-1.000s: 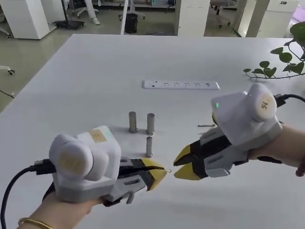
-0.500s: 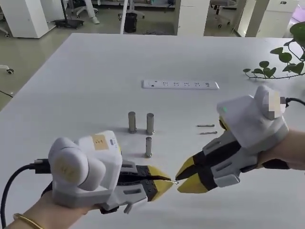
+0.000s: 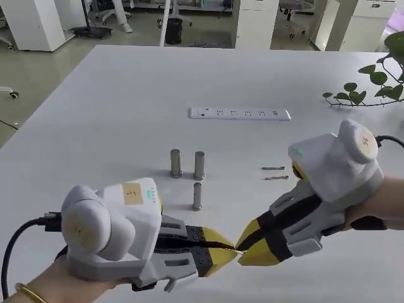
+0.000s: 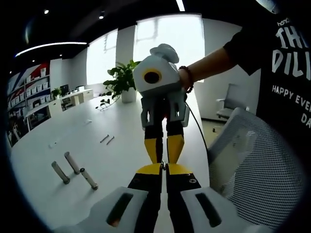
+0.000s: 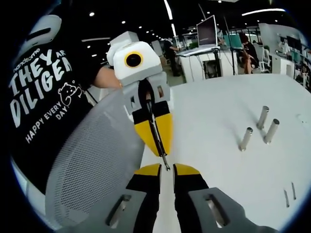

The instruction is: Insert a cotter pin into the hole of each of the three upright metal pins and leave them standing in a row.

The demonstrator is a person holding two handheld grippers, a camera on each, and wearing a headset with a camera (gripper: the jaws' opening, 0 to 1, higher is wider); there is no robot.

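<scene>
**Steel pins: three upright, none fitted; three cotter pins counted**

Steel-grey upright pins number three, all smooth plain cylinders standing on the matt white table. Far-left pin and far-right pin stand side by side. The near pin stands apart, in front of the far-right one, so the three make a triangle and not a row.

Cotter pins number three, all thin wire-like metal. Two loose cotter pins lie flat and roughly parallel, to the right of the upright pins and well apart from them. The held cotter pin is in the air near the table's front edge.

Grippers number two, each with a white plastic housing and black jaws with yellow tips. The left gripper has its jaws pressed together on the held cotter pin, whose free end sticks out beyond the tips. The right gripper meets it tip to tip. Its jaws stand narrowly parted with the pin's end at the gap, and contact with the pin cannot be told.

One white power strip lies beyond the upright pins. One leafy green plant is at the far right edge.
</scene>
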